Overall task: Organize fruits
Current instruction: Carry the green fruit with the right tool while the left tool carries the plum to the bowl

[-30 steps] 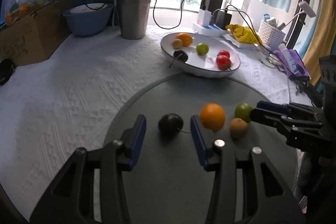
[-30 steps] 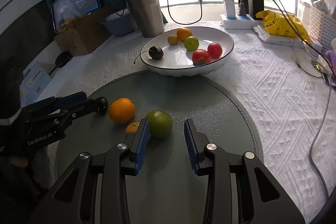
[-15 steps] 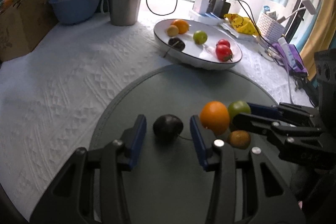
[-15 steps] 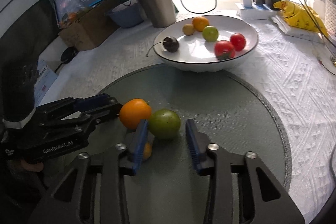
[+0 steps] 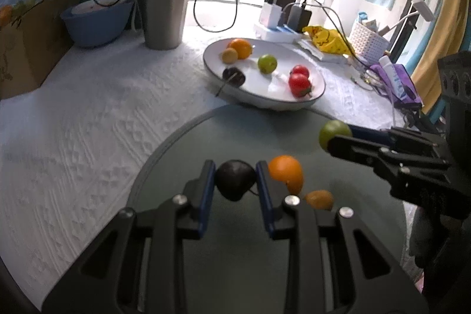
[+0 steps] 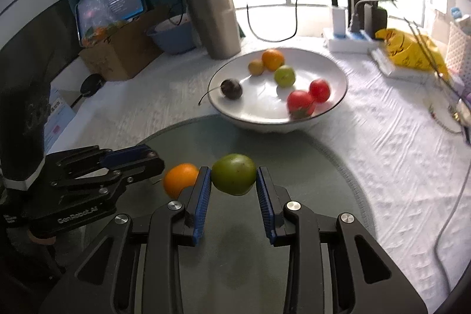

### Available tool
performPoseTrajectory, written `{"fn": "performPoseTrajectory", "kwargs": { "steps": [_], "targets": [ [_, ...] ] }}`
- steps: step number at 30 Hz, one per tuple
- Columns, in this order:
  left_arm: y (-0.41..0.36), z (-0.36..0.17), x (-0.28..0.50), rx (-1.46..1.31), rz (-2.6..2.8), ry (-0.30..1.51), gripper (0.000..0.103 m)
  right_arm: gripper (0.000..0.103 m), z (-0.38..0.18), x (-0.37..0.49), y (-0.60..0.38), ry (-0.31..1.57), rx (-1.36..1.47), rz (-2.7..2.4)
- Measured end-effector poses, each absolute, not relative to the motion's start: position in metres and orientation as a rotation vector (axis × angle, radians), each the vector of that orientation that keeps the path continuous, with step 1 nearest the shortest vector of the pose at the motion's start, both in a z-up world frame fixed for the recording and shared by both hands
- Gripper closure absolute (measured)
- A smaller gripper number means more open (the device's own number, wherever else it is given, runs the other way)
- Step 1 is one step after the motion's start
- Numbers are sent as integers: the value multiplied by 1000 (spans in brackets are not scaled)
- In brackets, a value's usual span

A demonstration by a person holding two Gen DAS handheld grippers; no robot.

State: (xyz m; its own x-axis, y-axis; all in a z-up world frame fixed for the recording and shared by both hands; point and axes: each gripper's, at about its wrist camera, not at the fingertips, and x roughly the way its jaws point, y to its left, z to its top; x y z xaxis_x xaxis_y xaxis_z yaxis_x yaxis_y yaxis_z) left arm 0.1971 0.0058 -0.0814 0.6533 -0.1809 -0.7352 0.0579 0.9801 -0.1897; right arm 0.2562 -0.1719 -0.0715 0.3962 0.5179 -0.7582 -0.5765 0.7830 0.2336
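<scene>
My left gripper is shut on a dark plum just above the grey round mat. My right gripper is shut on a green fruit, lifted off the mat; it also shows in the left wrist view. An orange and a small yellow-orange fruit lie on the mat between the grippers. The white plate behind the mat holds an orange, a small yellow fruit, a green fruit, a dark plum and two red tomatoes.
A steel tumbler, a blue bowl and a cardboard box stand at the back left. A power strip with chargers, a yellow bag and a white basket sit at the back right.
Both grippers have closed on their fruits, the left on the dark plum and the right on the green fruit. The green fruit has risen off the mat.
</scene>
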Motion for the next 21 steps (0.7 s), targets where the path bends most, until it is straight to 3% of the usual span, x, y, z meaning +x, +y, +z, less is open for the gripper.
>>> {"fn": "performPoseTrajectory", "kwargs": {
  "steps": [21],
  "targets": [
    [-20, -52, 249, -111, -202, 779, 74, 69, -58, 299, -190, 889, -57, 648]
  ]
}}
